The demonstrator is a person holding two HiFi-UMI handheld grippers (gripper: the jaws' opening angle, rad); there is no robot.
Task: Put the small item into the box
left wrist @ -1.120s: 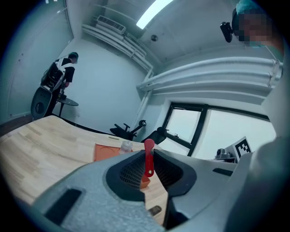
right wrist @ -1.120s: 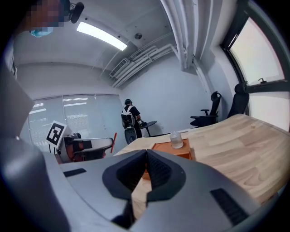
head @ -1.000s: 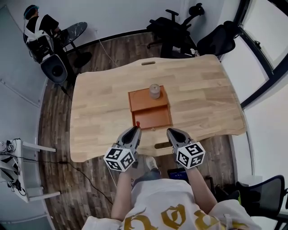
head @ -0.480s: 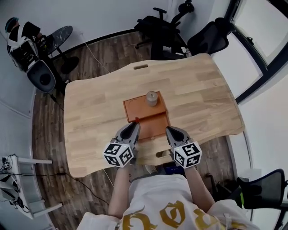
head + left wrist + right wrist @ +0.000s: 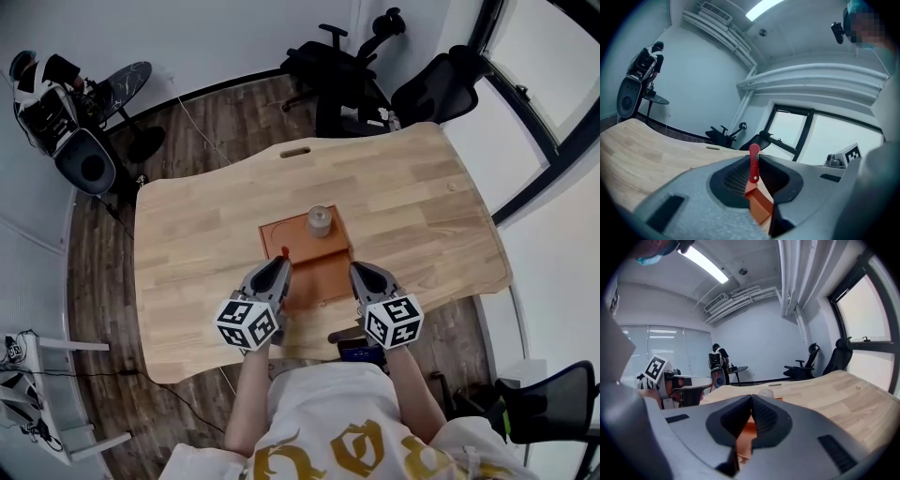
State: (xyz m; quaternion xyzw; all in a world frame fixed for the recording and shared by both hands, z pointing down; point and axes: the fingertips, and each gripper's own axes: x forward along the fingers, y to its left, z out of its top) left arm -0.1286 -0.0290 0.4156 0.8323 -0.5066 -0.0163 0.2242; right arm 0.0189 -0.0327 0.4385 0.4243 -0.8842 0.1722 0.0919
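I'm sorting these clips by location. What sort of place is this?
Probably an office or lab room: a wooden desk, black swivel chairs behind it, and a large dark-framed window along one side.

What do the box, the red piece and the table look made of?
The box looks like matte orange-brown wood or board: flat panels, crisp edges. The red piece is probably plastic: a thin, smooth, slightly glossy strip. The table is pale wood, joined planks with visible grain, satin finish.
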